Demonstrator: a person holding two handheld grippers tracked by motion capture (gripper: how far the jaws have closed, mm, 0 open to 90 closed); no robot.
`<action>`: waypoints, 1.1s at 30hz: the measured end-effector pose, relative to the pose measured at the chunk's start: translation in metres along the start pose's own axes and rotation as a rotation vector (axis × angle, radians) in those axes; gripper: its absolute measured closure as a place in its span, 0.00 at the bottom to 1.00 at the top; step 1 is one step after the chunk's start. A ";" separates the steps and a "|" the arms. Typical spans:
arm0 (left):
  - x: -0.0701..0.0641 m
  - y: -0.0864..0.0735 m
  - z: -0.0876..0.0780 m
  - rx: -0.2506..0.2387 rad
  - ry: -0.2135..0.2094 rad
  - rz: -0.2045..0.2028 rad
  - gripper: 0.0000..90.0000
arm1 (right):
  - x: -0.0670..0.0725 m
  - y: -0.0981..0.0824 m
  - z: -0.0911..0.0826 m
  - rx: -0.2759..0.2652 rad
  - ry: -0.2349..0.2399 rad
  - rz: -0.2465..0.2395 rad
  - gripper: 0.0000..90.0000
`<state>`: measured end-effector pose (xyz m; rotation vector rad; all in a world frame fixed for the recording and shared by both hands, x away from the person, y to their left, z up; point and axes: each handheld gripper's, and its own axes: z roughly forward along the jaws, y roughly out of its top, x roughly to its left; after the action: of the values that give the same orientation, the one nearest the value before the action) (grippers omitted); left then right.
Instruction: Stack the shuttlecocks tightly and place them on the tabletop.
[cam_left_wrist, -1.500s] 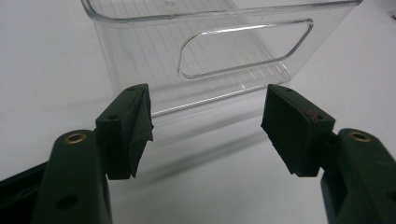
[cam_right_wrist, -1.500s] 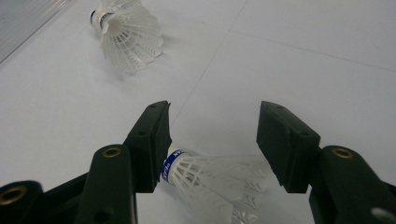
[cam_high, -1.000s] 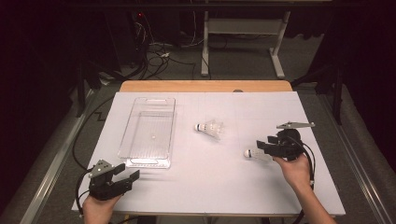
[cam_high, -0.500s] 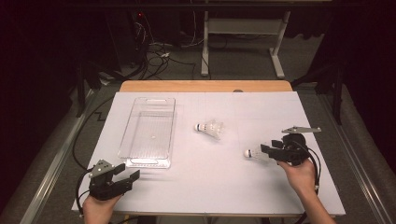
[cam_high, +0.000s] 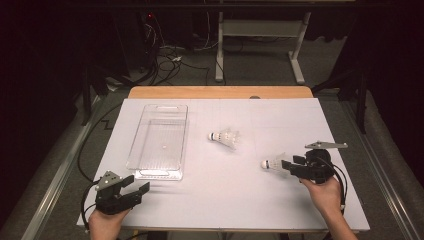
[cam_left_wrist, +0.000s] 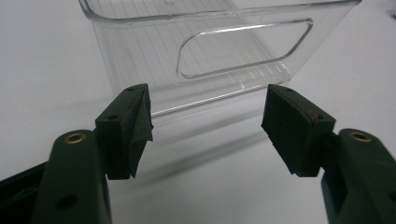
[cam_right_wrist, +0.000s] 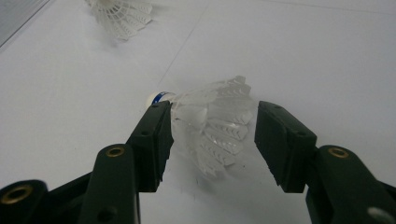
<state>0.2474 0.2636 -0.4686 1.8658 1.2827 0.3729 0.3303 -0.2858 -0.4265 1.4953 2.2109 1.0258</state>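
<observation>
While the left gripper (cam_high: 131, 189) is held open before the clear bin (cam_high: 159, 141), a shuttlecock (cam_right_wrist: 212, 122) is bracketed, ungripped, by the right gripper's (cam_right_wrist: 212, 140) parted jaws.

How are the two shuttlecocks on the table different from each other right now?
The near shuttlecock lies between the open jaws of the right gripper, one jaw close against its side; the far shuttlecock lies alone in the middle of the table. The far one lies closer to the clear plastic bin. Both are white and lie on their sides, cork ends pointing toward the bin.
</observation>
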 end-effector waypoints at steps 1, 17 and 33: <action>0.000 0.000 0.000 0.000 0.000 0.000 0.37 | 0.000 -0.001 0.000 0.001 0.001 0.001 0.52; 0.000 0.000 0.000 0.000 0.001 -0.001 0.37 | 0.000 -0.013 0.004 0.027 0.036 0.012 0.59; 0.000 0.000 0.000 0.000 0.001 0.000 0.37 | 0.004 -0.013 0.011 0.052 0.061 -0.003 0.72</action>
<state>0.2474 0.2636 -0.4686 1.8657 1.2837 0.3738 0.3258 -0.2808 -0.4427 1.5006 2.2979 1.0343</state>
